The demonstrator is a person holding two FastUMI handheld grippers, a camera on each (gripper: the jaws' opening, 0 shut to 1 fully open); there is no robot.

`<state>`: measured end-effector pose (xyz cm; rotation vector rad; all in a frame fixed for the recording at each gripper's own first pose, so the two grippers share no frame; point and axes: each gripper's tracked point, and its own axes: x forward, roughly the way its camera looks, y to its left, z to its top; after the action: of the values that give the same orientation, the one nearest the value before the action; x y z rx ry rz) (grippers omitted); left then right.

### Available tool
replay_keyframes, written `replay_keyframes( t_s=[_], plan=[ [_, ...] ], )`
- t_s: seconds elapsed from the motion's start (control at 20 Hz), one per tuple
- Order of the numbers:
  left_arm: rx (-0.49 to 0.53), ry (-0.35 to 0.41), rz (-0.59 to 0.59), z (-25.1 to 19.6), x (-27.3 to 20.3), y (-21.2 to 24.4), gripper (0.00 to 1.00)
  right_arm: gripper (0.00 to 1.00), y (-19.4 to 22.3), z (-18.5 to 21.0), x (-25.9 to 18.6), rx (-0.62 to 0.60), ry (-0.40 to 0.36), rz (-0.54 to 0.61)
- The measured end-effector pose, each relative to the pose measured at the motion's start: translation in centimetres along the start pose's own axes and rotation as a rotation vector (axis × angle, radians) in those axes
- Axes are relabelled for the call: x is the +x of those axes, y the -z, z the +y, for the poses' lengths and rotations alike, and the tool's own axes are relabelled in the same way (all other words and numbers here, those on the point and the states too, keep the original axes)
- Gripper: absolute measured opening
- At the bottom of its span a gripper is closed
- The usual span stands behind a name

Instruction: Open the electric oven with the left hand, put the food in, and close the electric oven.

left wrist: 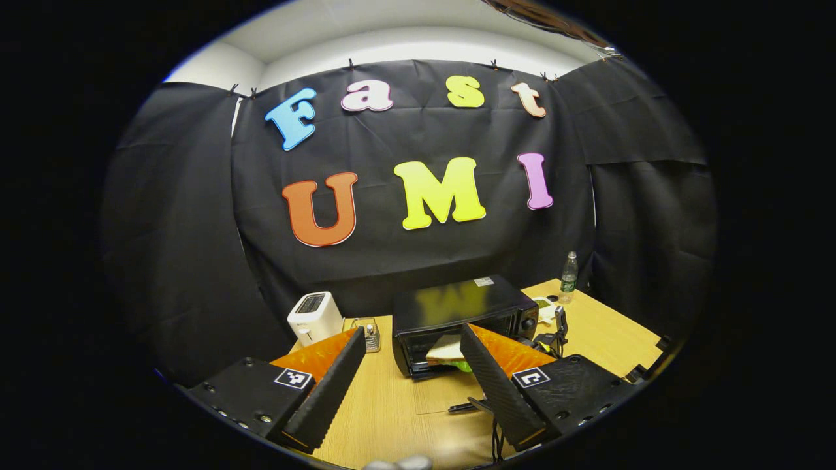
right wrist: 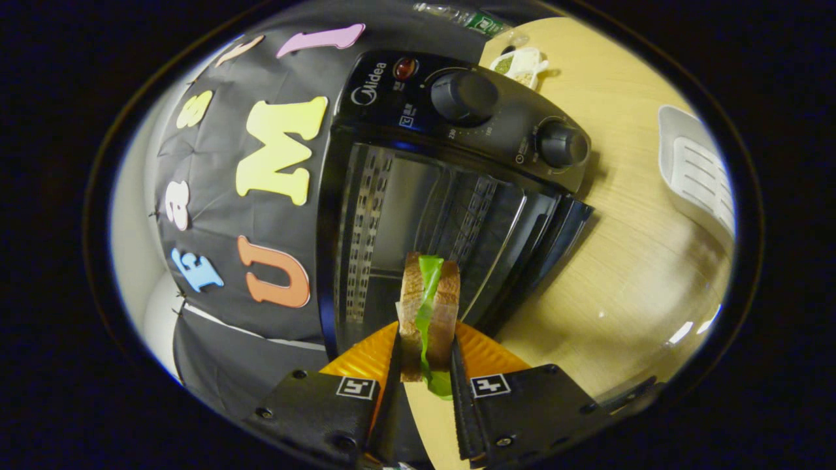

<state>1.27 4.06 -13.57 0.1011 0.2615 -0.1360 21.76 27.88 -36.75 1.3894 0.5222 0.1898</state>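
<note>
Electric oven [left wrist: 465,313] sits black on the wooden worktop [left wrist: 392,411] near the middle of the left gripper view, its door dropped open at the front. In the mouth of the oven a sandwich [left wrist: 447,352] shows, pale bread with a bit of green at its lower edge — partly hidden behind the right finger of the left hand-held gripper [left wrist: 413,375]. That gripper hangs above the worktop with its fingers spread wide and nothing between them. At ten o'clock from the oven stands a white toaster [left wrist: 315,316], with a small clear jar [left wrist: 370,334] between the two; at two o'clock from the oven, near the booth wall, stands a plastic bottle [left wrist: 569,276]. In the right gripper view the scene is rolled to one side: the oven [right wrist: 457,163] fills the upper middle, its two control knobs [right wrist: 465,96] toward one o'clock and its open cavity with the wire rack facing the camera. The right hand-held gripper [right wrist: 424,356] is pinching the sandwich [right wrist: 429,307] on edge — both fingers press against the bread slices, a green leaf running down between them — and the food is held just in front of the open cavity. A white tray [right wrist: 699,173] lies on the worktop [right wrist: 627,261] at three o'clock.
</note>
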Motion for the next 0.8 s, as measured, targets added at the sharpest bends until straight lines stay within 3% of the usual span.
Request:
replay_keyframes(
  t_s=[0.05, 0.1, 0.15, 0.25, 0.3, 0.45, 0.5, 0.55, 0.6, 0.65, 0.8],
  plan=[
    [0.002, -0.001, 0.006, 0.0, 0.1, 0.3, 0.95, 0.39, -0.3, 0.2, 0.7, 0.033, -0.006, -0.027],
    [0.006, 0.001, 0.012, 0.0, 0.0, 0.6, 0.95, 0.34, -0.6, 0.2, 1.6, 0.05, -0.001, -0.042],
    [0.009, 0.002, 0.014, 0.1, 0.1, 0.8, 0.95, 0.39, -0.8, -0.2, 2.2, 0.034, 0.013, -0.061],
    [0.01, 0.001, 0.022, 0.3, 0.2, 1.1, 0.95, 0.39, -0.8, -0.2, 3.1, 0.0, 0.021, -0.072],
    [0.008, -0.002, 0.024, 0.4, 0.2, 1.2, 0.95, 0.34, -1.0, -0.4, 3.3, 0.0, 0.026, -0.084],
    [-0.005, -0.004, 0.033, 0.5, 0.1, 1.6, 0.95, 0.4, -1.4, -0.8, 3.7, -0.027, 0.049, -0.108],
    [-0.005, -0.004, 0.033, 0.5, 0.1, 1.6, 0.95, 0.38, -1.6, -1.3, 3.8, -0.055, 0.082, -0.113],
    [-0.005, -0.004, 0.034, 0.6, 0.1, 1.4, 0.95, 0.51, -1.7, -1.8, 3.8, -0.096, 0.106, -0.117],
    [-0.006, -0.003, 0.035, 0.5, 0.0, 1.7, 0.95, 0.49, -2.4, -1.5, 3.7, -0.139, 0.102, -0.128],
    [-0.008, -0.005, 0.038, 0.5, -0.1, 1.8, 0.95, 0.7, -2.4, -1.2, 3.4, -0.201, 0.12, -0.123],
    [-0.012, -0.007, 0.031, 0.6, 0.0, 1.7, 0.95, 1.0, -3.0, -1.7, 2.6, -0.426, 0.236, -0.116]
  ],
)
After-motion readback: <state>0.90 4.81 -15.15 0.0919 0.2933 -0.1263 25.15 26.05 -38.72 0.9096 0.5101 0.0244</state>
